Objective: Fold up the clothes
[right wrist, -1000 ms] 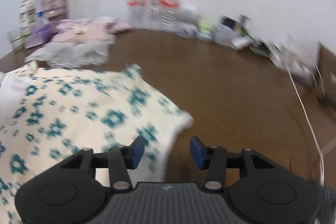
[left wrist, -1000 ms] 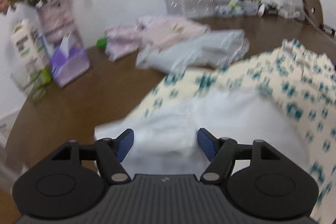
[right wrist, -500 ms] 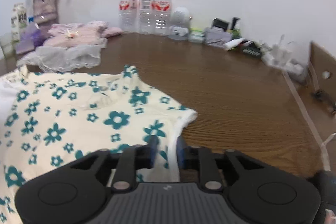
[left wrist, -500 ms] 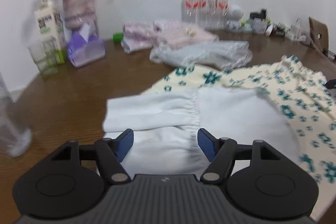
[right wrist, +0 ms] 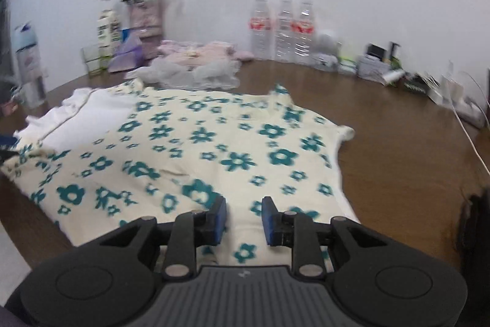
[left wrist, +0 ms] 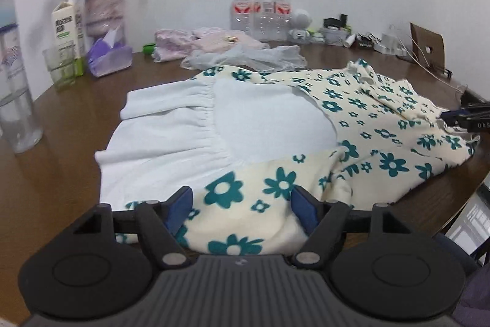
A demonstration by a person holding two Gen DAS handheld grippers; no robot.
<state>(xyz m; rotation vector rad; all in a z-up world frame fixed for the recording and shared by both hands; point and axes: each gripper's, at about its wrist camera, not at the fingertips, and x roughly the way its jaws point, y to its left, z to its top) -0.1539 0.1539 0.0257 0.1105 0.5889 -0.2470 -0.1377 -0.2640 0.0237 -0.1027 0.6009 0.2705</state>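
A cream garment with teal flowers [left wrist: 382, 118] [right wrist: 199, 143] lies spread on the brown wooden table [right wrist: 398, 158]. A white gathered piece [left wrist: 190, 124] [right wrist: 88, 115] lies over its left part. My left gripper [left wrist: 242, 206] stands wide open at the near edge, with flowered cloth between its blue pads [left wrist: 180, 206] but not pressed. My right gripper [right wrist: 244, 218] has closed to a narrow gap at the garment's front right part, and cloth fills that gap. Its tip [left wrist: 453, 115] shows in the left wrist view at the right hem.
Pink folded clothes [left wrist: 208, 42] and a sheer white cloth [left wrist: 245, 58] lie behind the garment. Three water bottles [left wrist: 261, 11] and small clutter with cables [left wrist: 382, 42] line the wall. A flower vase [left wrist: 102, 11], carton [left wrist: 65, 26], tissue pack [left wrist: 108, 57], glass [left wrist: 59, 69] and tall bottle [left wrist: 16, 100] stand left.
The right jaws went from wide apart to a narrow gap on the flowered cloth, then moved left. The left gripper slid from over the white piece to the flowered front edge, jaws staying open.
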